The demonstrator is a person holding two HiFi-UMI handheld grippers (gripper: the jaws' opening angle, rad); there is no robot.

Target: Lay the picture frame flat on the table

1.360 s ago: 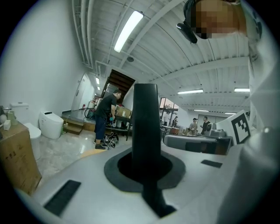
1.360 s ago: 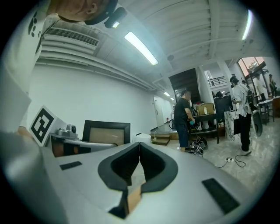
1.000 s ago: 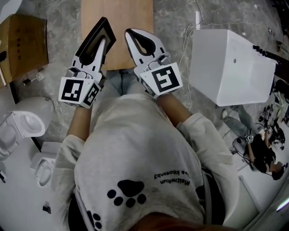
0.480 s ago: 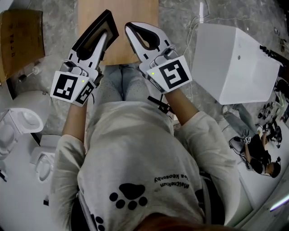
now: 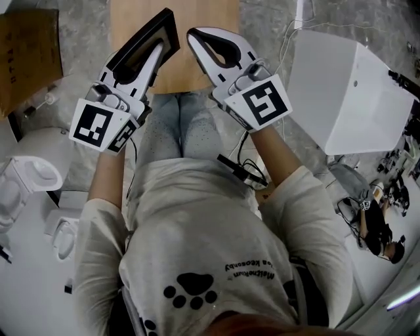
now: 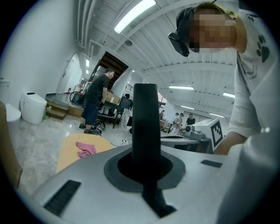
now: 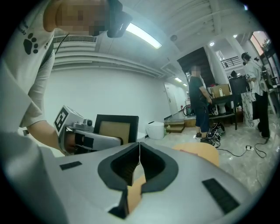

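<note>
Head view: white box [image 5: 348,92] beside table [image 5: 134,20]

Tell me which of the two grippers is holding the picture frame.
The left gripper: its jaws are clamped on the edge of the black picture frame. The right gripper has its jaws shut on nothing.

Two claws, the left claw [image 5: 157,51] and right claw [image 5: 193,33]; one picture frame [image 5: 141,46]; one counter [image 5: 125,16]; one pink cloth [image 6: 86,148]; one cardboard box [image 5: 29,56]; one white box [image 5: 348,92].
</note>
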